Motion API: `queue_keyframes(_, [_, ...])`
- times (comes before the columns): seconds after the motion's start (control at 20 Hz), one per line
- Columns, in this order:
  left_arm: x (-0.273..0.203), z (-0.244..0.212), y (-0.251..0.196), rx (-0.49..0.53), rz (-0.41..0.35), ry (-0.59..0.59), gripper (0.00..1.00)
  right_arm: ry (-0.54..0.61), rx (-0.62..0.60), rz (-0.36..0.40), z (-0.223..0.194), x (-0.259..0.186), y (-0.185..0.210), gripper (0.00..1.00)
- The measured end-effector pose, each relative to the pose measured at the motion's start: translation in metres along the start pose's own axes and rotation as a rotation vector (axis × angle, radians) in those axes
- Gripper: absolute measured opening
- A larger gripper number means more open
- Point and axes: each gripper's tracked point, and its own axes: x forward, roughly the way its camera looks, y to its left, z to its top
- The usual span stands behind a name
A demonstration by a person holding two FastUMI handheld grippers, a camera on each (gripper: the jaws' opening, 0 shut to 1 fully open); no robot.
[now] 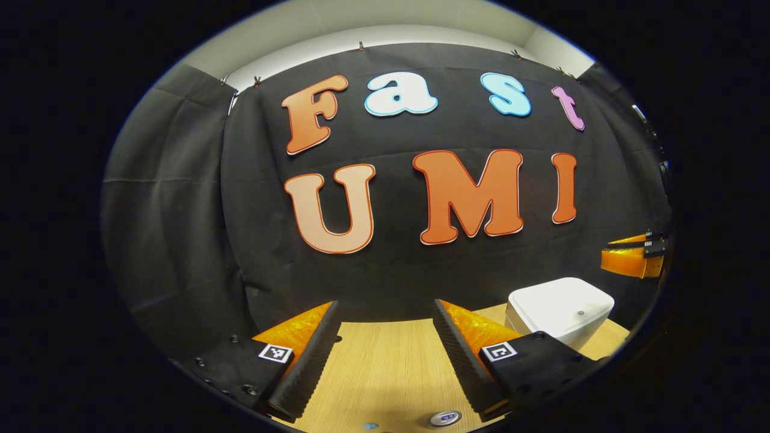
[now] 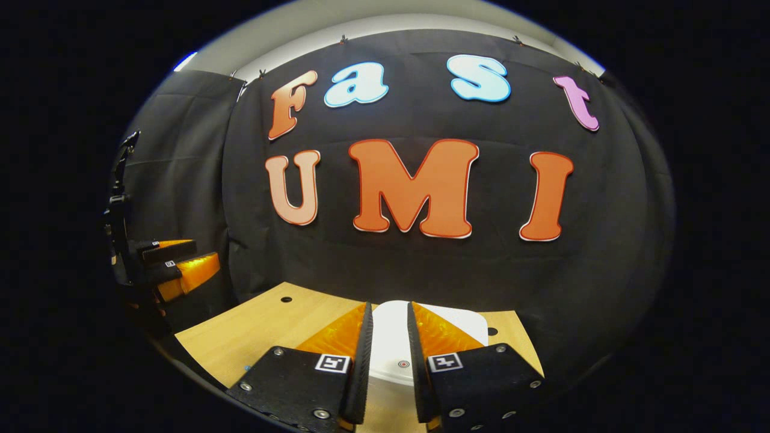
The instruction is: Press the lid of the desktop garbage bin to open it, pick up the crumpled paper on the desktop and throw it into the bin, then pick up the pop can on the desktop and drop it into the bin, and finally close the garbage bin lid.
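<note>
— What does the bin look like from where you stand?

— The garbage bin point(image 2: 391, 346) is white, smooth, with rounded corners and a flat lid that is down. There is a small round dot point(image 2: 403, 364) near the lid's front edge. It sits on the pale wooden table point(image 2: 264, 328), close to the black cloth wall.

— And your right gripper?

— My right gripper point(image 2: 390, 355) hangs right over the lid, fingers narrowed to a thin gap with nothing between them. I cannot tell whether they touch the lid.

— The left one?

— My left gripper point(image 1: 385, 355) has its fingers spread wide over bare table, holding nothing. From there the bin point(image 1: 559, 310) stands off to the right, with the right gripper point(image 1: 634, 255) above and beyond it. At the near table edge I see the top of the pop can point(image 1: 444, 418), a silver round rim.
</note>
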Motion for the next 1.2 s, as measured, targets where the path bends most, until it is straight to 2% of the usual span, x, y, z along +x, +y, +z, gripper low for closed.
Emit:
queue_keyframes(0.2, [-0.002,-0.007,-0.004,0.017,0.001,0.021,0.98,0.048,-0.011,-0.011,-0.023,0.004,-0.005,0.11])
queue_keyframes(0.35, [-0.003,-0.010,-0.005,0.025,0.009,0.029,1.00,0.098,0.003,0.000,-0.038,0.010,-0.006,0.03])
queue_keyframes(0.55, [-0.007,-0.015,-0.004,0.030,0.029,0.046,1.00,0.150,0.054,0.024,-0.056,0.015,-0.006,0.02])
queue_keyframes(1.05, [-0.014,-0.026,-0.002,0.042,0.080,0.078,1.00,0.263,0.050,0.053,-0.099,0.033,-0.009,0.01])
queue_keyframes(1.2, [-0.016,-0.035,-0.003,0.037,0.097,0.103,1.00,0.280,0.066,0.075,-0.098,0.035,-0.008,0.01])
